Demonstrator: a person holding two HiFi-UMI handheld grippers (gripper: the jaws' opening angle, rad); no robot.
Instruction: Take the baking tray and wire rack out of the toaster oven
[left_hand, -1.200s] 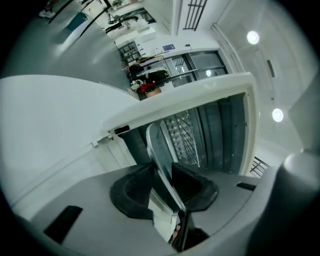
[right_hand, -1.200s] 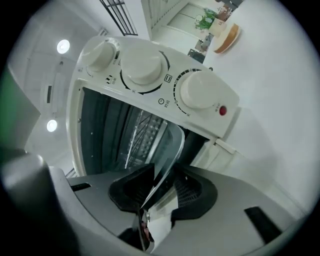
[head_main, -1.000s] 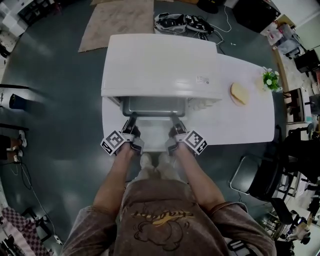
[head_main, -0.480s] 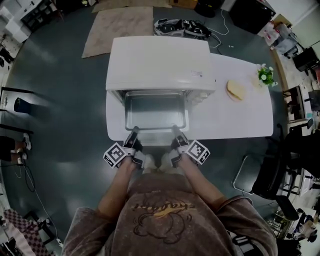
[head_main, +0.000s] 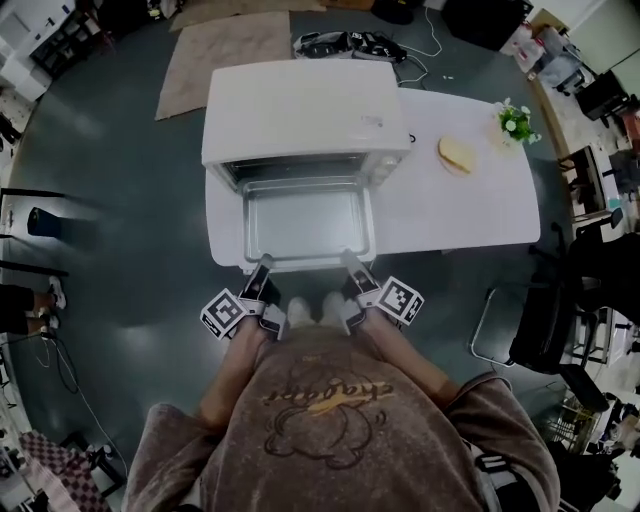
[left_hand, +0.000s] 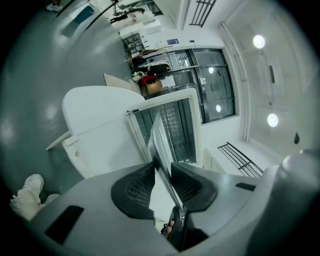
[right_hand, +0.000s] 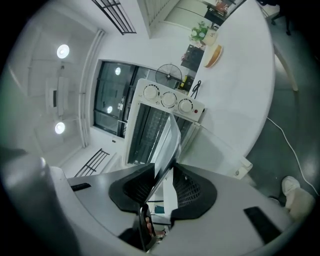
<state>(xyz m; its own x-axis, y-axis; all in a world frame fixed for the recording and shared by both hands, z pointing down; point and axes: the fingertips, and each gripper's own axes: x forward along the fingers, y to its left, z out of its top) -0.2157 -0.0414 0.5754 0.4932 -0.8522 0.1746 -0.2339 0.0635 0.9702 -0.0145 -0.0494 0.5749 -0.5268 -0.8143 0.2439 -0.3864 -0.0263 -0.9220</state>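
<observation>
A white toaster oven (head_main: 300, 110) stands on the white table (head_main: 470, 215) with its front open. A shallow metal baking tray (head_main: 308, 222) sticks most of the way out of it toward me, held level. My left gripper (head_main: 262, 268) is shut on the tray's near rim at its left corner. My right gripper (head_main: 350, 265) is shut on the same rim at the right corner. In the left gripper view the left gripper (left_hand: 162, 172) pinches the thin tray edge (left_hand: 161, 145). The right gripper (right_hand: 162, 182) likewise clamps the tray edge (right_hand: 169, 142), below the oven knobs (right_hand: 168, 100). I cannot make out the wire rack.
A bread roll (head_main: 456, 153) and a small potted plant (head_main: 515, 122) sit on the table's right part. A chair (head_main: 500, 330) stands at the right. A brown mat (head_main: 230, 50) and bags (head_main: 350, 42) lie on the floor beyond the table. My shoes (head_main: 310, 310) are below the tray.
The tray has slid out of the oven toward me, from barely showing to mostly exposed. Both grippers drew back with it, keeping their hold on the near rim.
</observation>
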